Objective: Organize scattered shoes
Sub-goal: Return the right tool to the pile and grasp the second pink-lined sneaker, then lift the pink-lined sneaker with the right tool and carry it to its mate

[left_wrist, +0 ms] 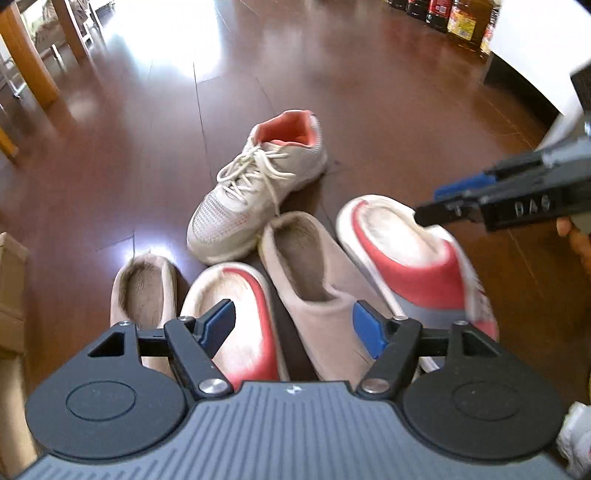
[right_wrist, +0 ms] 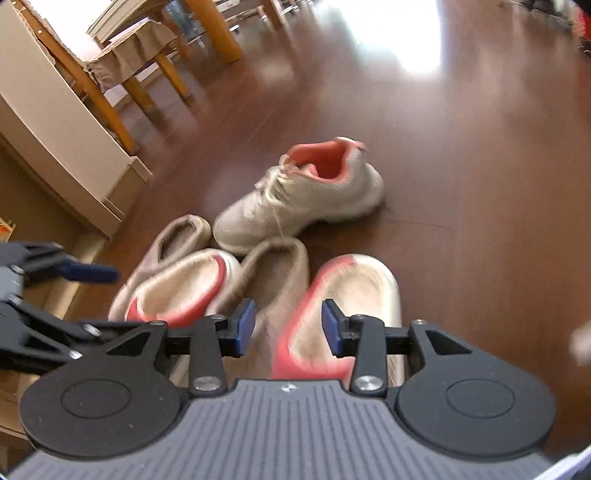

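Five shoes lie together on the dark wooden floor. A white laced sneaker [left_wrist: 258, 184] [right_wrist: 299, 199] with coral lining is the farthest. In front of it, from left to right, lie a beige slipper [left_wrist: 144, 291], a red-and-white slipper [left_wrist: 240, 314], a second beige slipper [left_wrist: 310, 273] and a second red-and-white slipper [left_wrist: 406, 258]. My left gripper [left_wrist: 294, 328] hovers open above the left red slipper and the middle beige one, holding nothing. My right gripper [right_wrist: 288, 326] is open over the right red-and-white slipper [right_wrist: 351, 295], whose red rim runs between the pads without touching them. That slipper looks blurred.
A light cardboard box [right_wrist: 55, 122] and wooden chair and table legs [right_wrist: 218, 33] stand to the left of the shoes. Bottles [left_wrist: 458, 18] line the far right by a white cabinet [left_wrist: 532, 55]. Glare covers the floor beyond the sneaker.
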`<state>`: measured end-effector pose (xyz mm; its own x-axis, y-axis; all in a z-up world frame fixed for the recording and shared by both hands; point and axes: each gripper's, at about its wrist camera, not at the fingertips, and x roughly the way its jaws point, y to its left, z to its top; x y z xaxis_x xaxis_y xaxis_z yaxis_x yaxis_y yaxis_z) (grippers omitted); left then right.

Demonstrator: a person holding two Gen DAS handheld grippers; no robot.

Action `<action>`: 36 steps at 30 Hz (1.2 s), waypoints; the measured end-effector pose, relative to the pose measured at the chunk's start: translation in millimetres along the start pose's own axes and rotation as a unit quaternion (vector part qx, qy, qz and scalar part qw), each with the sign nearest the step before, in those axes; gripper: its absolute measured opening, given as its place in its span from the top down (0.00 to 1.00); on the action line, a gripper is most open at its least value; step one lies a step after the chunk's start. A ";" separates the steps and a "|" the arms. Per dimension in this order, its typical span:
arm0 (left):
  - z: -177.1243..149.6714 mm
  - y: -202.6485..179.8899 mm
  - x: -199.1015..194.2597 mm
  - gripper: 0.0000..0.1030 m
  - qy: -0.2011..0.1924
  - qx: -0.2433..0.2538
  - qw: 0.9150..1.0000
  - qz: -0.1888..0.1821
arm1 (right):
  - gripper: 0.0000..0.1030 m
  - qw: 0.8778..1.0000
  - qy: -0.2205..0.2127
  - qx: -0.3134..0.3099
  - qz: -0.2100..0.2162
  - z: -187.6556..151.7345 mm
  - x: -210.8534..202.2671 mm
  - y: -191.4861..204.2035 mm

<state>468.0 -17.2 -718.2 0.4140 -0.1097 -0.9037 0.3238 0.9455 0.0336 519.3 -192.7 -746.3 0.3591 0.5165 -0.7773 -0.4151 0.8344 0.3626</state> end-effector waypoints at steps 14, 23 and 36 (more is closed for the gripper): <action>44.5 63.2 76.2 0.42 -0.002 0.030 0.998 -0.049 | 0.25 0.997 0.045 -0.056 -0.021 109.8 152.8 10.8; 26.2 72.6 89.7 0.45 0.002 0.017 0.998 -0.059 | 0.60 0.994 0.053 -0.100 0.004 104.5 200.5 14.8; -9.7 29.2 -28.2 0.46 -0.034 0.001 0.999 0.017 | 0.80 0.973 -0.133 -0.188 0.022 48.4 56.7 67.0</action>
<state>457.6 16.5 -695.8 0.4810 -0.0979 -0.8712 0.3097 0.9487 0.0644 552.3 -98.2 -741.3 0.5174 0.6231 -0.5866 -0.6930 0.7072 0.1400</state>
